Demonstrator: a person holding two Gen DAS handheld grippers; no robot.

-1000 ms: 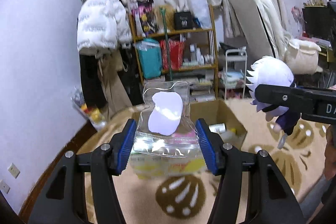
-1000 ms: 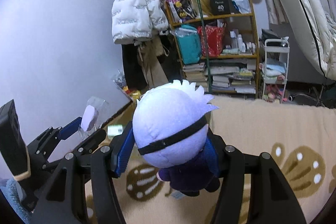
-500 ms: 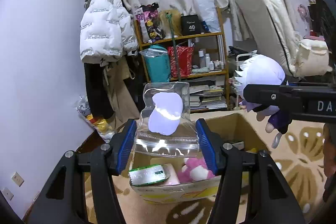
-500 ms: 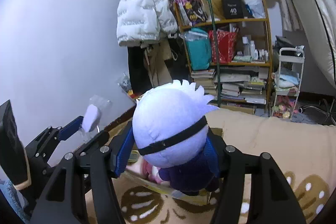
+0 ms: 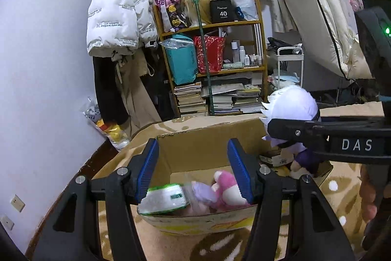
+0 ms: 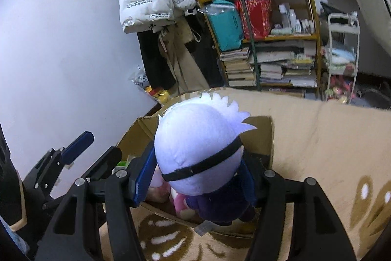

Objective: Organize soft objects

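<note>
An open cardboard box (image 5: 207, 138) stands on the patterned carpet. Inside lie a pink plush (image 5: 227, 190), a green-and-white pack (image 5: 166, 198) and the clear zip bag with a pale purple item (image 5: 200, 195). My left gripper (image 5: 193, 170) is open and empty above the box's near wall; it also shows in the right wrist view (image 6: 95, 148). My right gripper (image 6: 198, 182) is shut on a white-haired plush doll (image 6: 200, 151) with a black blindfold, held over the box's right side; the doll also shows in the left wrist view (image 5: 290, 109).
A wooden shelf (image 5: 215, 65) with books and bags stands behind the box. A white puffer jacket (image 5: 117, 18) hangs on the wall at the left. A white cart (image 5: 288, 70) and a leaning mattress (image 5: 317, 23) are at the right. Beige carpet (image 6: 317, 138) surrounds the box.
My left gripper opened and the clear zip bag dropped into the box. Both grippers moved closer to the box; the right one carried the doll over it.
</note>
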